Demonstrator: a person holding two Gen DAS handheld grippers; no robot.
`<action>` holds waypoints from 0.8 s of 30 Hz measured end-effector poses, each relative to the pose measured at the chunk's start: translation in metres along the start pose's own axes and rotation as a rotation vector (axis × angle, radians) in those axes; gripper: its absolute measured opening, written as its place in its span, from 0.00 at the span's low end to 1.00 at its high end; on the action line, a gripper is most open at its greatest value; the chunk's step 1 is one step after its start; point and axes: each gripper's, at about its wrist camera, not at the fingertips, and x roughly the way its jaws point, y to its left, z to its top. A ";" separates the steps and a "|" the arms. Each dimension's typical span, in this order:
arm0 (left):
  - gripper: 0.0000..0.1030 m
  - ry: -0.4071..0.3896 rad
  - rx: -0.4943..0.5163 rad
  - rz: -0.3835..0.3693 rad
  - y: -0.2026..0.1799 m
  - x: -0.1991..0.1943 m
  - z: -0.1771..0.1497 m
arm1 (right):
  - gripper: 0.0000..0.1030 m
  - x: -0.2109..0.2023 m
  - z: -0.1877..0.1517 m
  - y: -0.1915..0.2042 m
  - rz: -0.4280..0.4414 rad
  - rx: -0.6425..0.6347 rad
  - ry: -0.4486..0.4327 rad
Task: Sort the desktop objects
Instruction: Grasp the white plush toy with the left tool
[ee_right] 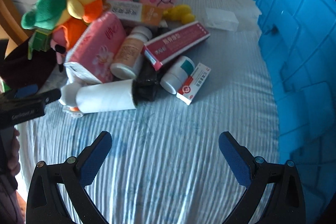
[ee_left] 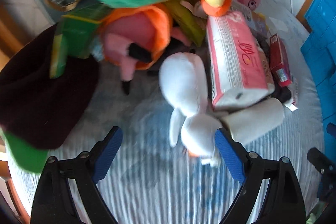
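Approach step imo: left gripper fingers wide apart, empty, over small white plush toy; right gripper too. Next: close on plush.

We see bare striped cloth open ahead; the heap of toys and boxes blocks beyond, the blue crate rightward.

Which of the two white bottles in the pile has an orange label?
The larger bottle, lying tilted between the pink tissue pack and the long red box. The smaller bottle beside the red-and-white box has a teal label.
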 end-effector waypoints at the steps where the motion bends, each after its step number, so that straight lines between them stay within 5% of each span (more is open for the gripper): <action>1: 0.88 0.009 0.004 -0.025 -0.002 0.007 0.002 | 1.00 0.003 0.001 0.000 -0.001 0.001 0.004; 7: 0.92 0.011 -0.020 -0.129 0.002 0.026 0.001 | 1.00 0.025 0.012 0.012 0.026 -0.018 0.019; 17: 0.92 -0.052 0.020 -0.050 0.009 0.003 -0.009 | 1.00 0.041 0.028 0.044 0.048 -0.061 0.007; 24: 0.92 0.020 -0.011 -0.131 -0.005 0.020 0.004 | 1.00 0.038 0.028 0.028 0.018 -0.016 0.008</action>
